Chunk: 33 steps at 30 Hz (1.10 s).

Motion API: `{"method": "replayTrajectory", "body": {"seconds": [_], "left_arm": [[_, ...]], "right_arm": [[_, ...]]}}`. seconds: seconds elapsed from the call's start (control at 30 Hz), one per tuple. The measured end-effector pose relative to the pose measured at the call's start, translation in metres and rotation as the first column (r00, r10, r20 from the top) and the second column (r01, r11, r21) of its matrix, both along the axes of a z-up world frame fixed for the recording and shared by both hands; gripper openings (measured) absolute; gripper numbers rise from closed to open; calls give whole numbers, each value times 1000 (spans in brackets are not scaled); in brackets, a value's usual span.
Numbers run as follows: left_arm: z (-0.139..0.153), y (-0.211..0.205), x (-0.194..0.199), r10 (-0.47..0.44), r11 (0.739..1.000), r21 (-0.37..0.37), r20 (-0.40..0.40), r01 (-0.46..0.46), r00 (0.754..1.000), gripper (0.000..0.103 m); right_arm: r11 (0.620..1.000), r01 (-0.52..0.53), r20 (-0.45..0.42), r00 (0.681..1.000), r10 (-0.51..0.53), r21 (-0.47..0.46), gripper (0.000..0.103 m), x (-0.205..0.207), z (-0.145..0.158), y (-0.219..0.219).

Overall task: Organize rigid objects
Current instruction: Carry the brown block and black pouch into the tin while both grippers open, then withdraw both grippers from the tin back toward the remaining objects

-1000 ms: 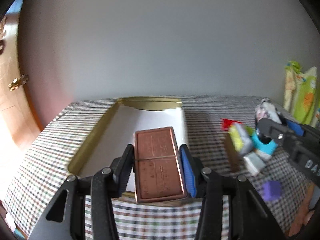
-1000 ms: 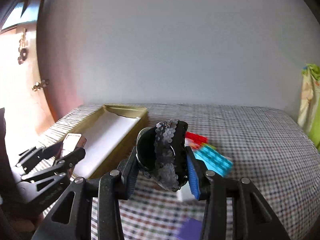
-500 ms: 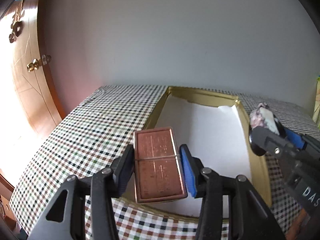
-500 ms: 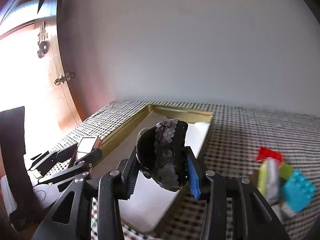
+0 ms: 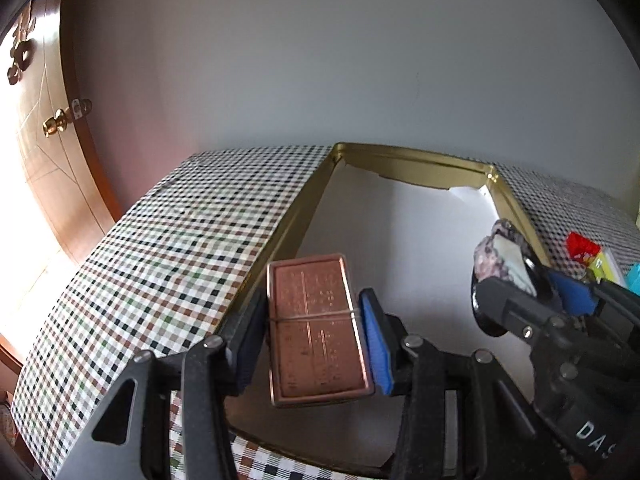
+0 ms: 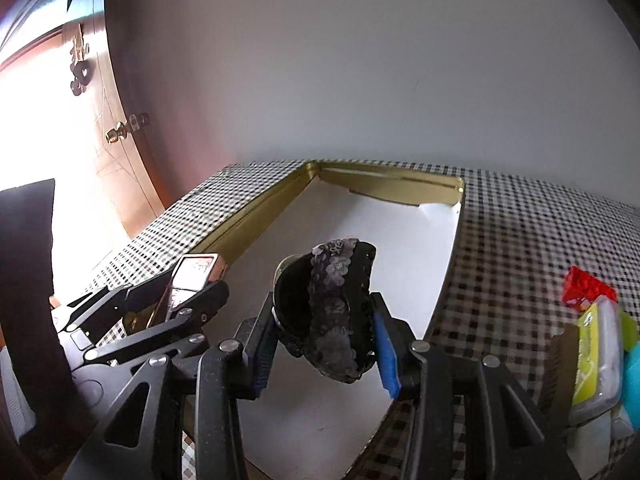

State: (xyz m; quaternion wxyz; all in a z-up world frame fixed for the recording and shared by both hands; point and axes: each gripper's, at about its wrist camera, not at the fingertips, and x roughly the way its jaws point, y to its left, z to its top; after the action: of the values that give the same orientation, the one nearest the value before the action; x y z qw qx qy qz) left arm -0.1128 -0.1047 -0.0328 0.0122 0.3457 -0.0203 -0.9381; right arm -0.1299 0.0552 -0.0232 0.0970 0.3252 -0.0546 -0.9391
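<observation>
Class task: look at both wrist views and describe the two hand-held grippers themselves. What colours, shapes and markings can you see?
Both the left gripper and the right gripper are black, built from angular linkage bars with triangular cut-outs and silver rivets. Each carries one black pad and one blue pad. White lettering, partly cut off, marks the right gripper's body.

The right gripper (image 6: 324,322) was clamped on a black sequined pouch (image 6: 334,312), held above the white lining of a gold tin tray (image 6: 384,184) that lay on the checked worktop (image 6: 520,232). To its left the left gripper (image 6: 192,284) gripped a small copper-coloured tin (image 6: 196,274) over the tray's near left edge. At the right edge of the view, well apart from the tray, lay a cluster of toy blocks: a red block (image 6: 586,288), a yellow-green block (image 6: 598,356) and a turquoise one (image 6: 632,380). A wooden door (image 6: 116,136) with a brass knob stood at the left, beside a plain grey wall (image 6: 360,60).
</observation>
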Motion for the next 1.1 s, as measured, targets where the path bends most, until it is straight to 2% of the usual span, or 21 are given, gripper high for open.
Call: {"method": "replayTrajectory", "body": {"seconds": [0.2, 0.37, 0.47, 0.53, 0.57, 0.63, 0.7, 0.8, 1.1], "left_arm": [[-1, 1, -7, 9, 1000, -3, 10, -9, 1000, 46], [-3, -7, -10, 23, 999, 22, 15, -23, 1000, 49], [-1, -6, -7, 7, 999, 49, 0, -7, 1000, 63], [2, -1, -3, -7, 999, 40, -10, 8, 1000, 83], [3, 3, 0, -6, 1000, 21, -28, 6, 1000, 87], [8, 9, 8, 11, 1000, -17, -71, -12, 997, 103], [13, 15, 18, 59, 994, -80, -138, -71, 989, 103], [18, 21, 29, 85, 987, -118, -202, -110, 976, 103], [21, 12, 42, 150, 986, -38, -205, -161, 967, 103]], "right_arm": [[1000, -4, 1, 1000, 4, -1, 46, 0, -3, 0], [1000, -15, -6, 1000, 15, -2, 52, -1, -2, -2], [1000, -1, -25, 1000, 1, -18, 54, 3, 1, 2], [999, 19, -58, 998, -21, -39, 57, 8, 6, 9], [998, 30, -79, 996, -34, -58, 68, 12, 9, 14], [995, 58, -130, 989, -69, -86, 80, 20, 15, 23], [993, 77, -172, 981, -92, -94, 80, 27, 21, 29], [990, 105, -217, 968, -124, -97, 80, 33, 27, 32], [984, 145, -222, 961, -164, -102, 80, 36, 28, 39]]}}
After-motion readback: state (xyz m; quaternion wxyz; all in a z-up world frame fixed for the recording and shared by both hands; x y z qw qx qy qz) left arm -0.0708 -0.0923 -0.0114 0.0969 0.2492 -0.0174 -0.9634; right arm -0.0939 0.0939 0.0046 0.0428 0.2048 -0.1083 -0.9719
